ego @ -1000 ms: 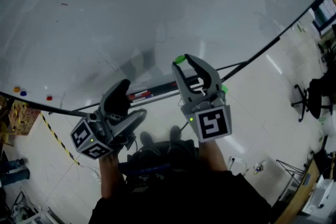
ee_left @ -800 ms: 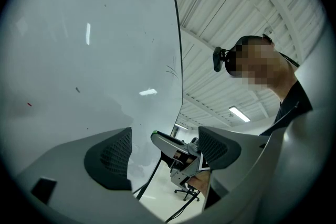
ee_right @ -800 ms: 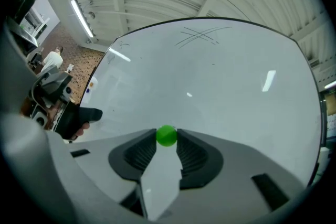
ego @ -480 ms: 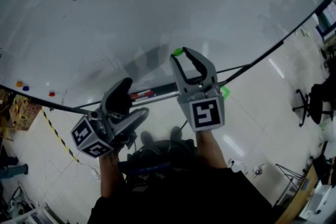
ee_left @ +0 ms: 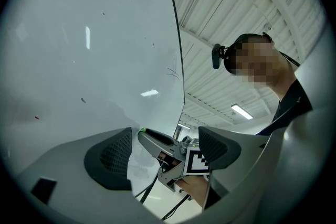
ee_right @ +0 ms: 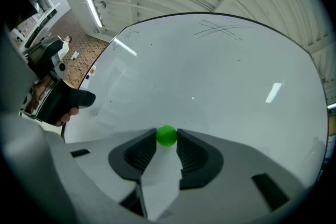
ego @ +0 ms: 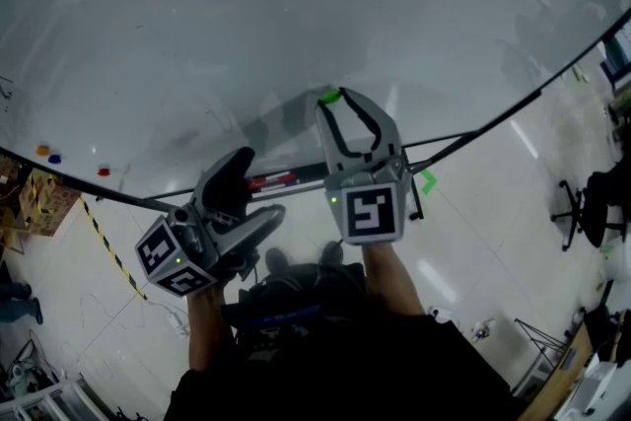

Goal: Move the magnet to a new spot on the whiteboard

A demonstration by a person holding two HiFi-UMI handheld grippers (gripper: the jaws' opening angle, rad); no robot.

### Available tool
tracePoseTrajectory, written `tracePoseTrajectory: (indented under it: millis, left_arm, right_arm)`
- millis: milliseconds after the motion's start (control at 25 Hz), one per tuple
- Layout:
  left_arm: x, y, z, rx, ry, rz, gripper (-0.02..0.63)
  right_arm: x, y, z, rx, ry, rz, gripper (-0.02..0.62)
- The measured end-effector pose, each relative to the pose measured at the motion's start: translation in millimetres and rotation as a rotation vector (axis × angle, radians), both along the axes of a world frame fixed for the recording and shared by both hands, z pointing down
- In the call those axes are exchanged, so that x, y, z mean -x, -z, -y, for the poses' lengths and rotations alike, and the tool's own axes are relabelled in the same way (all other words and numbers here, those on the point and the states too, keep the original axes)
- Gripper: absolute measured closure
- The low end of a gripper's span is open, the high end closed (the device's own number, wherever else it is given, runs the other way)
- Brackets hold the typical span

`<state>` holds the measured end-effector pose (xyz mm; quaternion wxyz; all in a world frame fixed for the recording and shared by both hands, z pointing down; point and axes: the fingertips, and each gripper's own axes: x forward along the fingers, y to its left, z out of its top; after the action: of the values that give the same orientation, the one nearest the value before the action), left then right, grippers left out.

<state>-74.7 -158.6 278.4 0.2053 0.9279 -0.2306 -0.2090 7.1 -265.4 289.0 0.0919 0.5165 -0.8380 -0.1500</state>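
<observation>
Now the green magnet (ee_right: 167, 135), clamped in the right gripper (ego: 338, 102), has been carried further along the whiteboard (ego: 296, 15); placement still pending; left gripper (ego: 252, 186) held open, empty

Laboratory or workshop hall: a wide whiteboard (ego: 246, 35) stands over a glossy pale floor (ego: 493, 212), with yellow-black hazard tape (ego: 108, 251) at left, a chair (ego: 582, 207) far right and strip lights (ee_left: 242, 111) under a ribbed ceiling (ee_left: 236, 23).

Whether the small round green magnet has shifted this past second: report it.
Yes. Pinched in the right gripper, the green magnet has shifted left in the head view, toward the red marker lying below the whiteboard.
</observation>
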Motion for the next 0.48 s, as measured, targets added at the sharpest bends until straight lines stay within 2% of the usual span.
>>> tracePoseTrajectory:
  millis: [480]
  left_arm:
    - [2.7, -5.0, 1.7, 0.007, -0.003, 0.023, 0.215]
  right_arm:
    - [3.0, -2.4, 8.1, -0.049, -0.075, -0.067, 0.446]
